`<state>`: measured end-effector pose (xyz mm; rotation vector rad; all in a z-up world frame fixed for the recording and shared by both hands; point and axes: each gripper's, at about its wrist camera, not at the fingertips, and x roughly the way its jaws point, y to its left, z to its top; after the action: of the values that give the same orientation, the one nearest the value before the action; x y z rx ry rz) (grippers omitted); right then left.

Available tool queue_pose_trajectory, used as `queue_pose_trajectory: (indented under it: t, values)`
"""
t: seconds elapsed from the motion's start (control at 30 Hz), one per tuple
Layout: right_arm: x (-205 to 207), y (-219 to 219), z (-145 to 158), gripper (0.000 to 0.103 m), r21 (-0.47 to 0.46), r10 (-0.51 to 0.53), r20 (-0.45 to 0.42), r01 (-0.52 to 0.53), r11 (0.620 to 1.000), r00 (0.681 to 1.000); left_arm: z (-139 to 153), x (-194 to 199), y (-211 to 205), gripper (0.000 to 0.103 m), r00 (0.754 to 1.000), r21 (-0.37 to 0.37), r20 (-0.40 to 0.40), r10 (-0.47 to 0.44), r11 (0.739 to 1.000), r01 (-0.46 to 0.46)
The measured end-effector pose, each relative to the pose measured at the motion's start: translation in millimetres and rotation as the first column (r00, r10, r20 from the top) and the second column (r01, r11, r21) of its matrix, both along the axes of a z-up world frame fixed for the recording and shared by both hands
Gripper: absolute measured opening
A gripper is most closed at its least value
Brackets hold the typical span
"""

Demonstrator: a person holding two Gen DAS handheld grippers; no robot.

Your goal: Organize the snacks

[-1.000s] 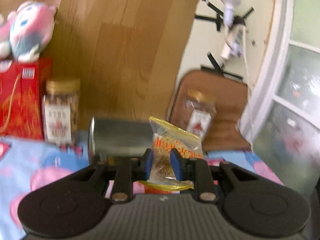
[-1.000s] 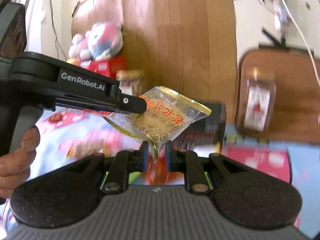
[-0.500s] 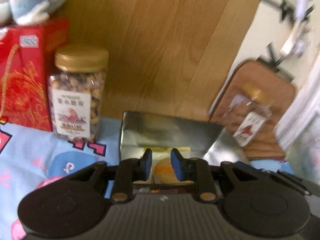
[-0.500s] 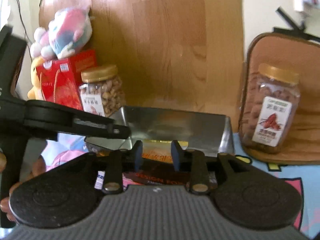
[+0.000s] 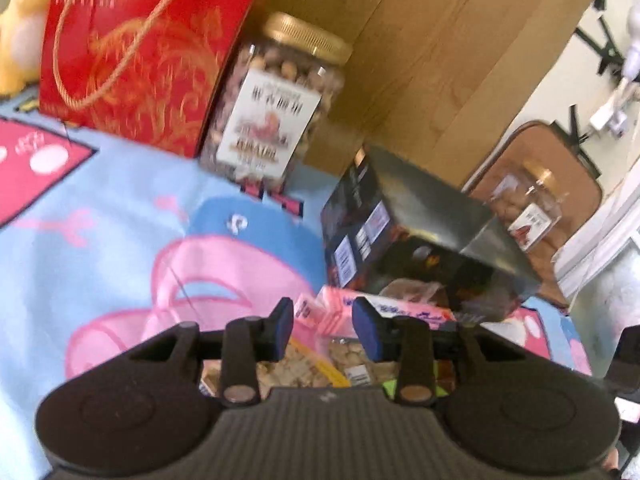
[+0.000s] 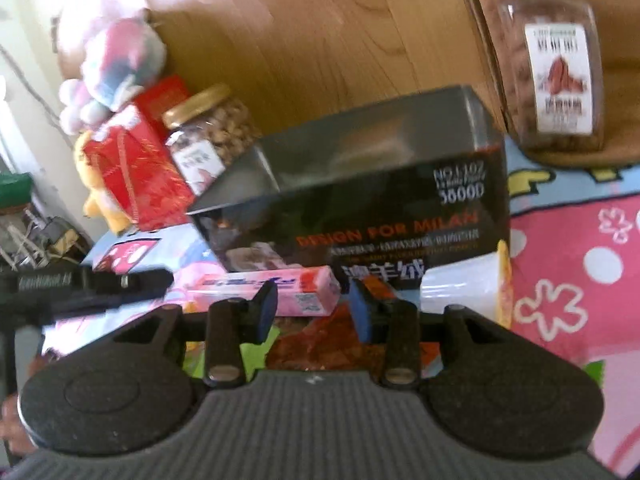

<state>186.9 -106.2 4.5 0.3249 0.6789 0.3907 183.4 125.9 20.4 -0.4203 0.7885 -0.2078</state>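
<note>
Where the blue and pink cartoon blanket [image 5: 120, 216] covers the surface, a wooden panel [image 5: 420, 60] rises behind it as a backdrop. A dark open-topped box [image 6: 380, 208] with orange lettering on its side sits on the blanket near that panel; nothing of its contents can be made out from either view. A red gift bag [image 5: 136, 48] with a gold cord handle stands at the far left against the panel, and just beside it is a gold-lidded jar of nuts [image 5: 280, 108]. A second jar [image 6: 548, 60], with a red picture on its label, stands on a brown pad to the right of the box. A plush toy [image 6: 116, 60] sits on top of the red bag, seen in the right wrist view.

In front of the box lies the pile of snacks: a pink wrapped pack [image 6: 272, 288] against the box's near wall, a reddish-orange packet [image 6: 316, 340], a white pouch [image 6: 460, 288] to the right, and clear bags of crackers [image 5: 308, 364] closer in.

The left gripper [image 5: 324, 328] hangs over the pink pack and cracker bags; its jaws have just been opening, parted a little, gripping nothing. The right gripper [image 6: 312, 308] hovers above the reddish packet; its jaws have also just been opening, moderately apart and empty.
</note>
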Motion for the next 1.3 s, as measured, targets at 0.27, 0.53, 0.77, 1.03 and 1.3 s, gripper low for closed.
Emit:
queue_pose_trajectory:
  t: [0.27, 0.53, 0.77, 1.03, 1.3]
  values:
    - [-0.2, 6.8, -2.2, 0.051, 0.051, 0.032, -0.015, -0.032, 0.998, 0.999, -5.0, 4.8, -16.8, 0.031, 0.999, -0.033, 0.001, -0.040, 0.999, 0.040]
    - [-47.3, -21.9, 9.1, 0.050, 0.025, 0.054, 0.021, -0.055, 0.998, 0.998, 17.0, -43.2, -43.0, 0.031, 0.983, -0.010, 0.067, -0.172, 0.985, 0.173]
    - [-126.6, -50.5, -5.3, 0.052, -0.055, 0.098, 0.035, -0.096, 0.994, 0.995, 10.7, -101.6, -75.6, 0.033, 0.948, 0.017, 0.081, -0.309, 0.951, 0.308]
    - [-155.7, -54.0, -9.7, 0.067, -0.206, 0.124, 0.112, -0.099, 0.974, 0.986, 10.7, -111.0, -63.5, 0.045, 0.959, -0.035, 0.039, -0.282, 0.959, 0.283]
    - [-153.3, -47.2, -14.4, 0.072, -0.316, 0.155, 0.151, -0.101, 0.944, 0.976, 6.9, -100.2, -64.3, 0.045, 0.958, -0.150, -0.022, -0.285, 0.949, 0.279]
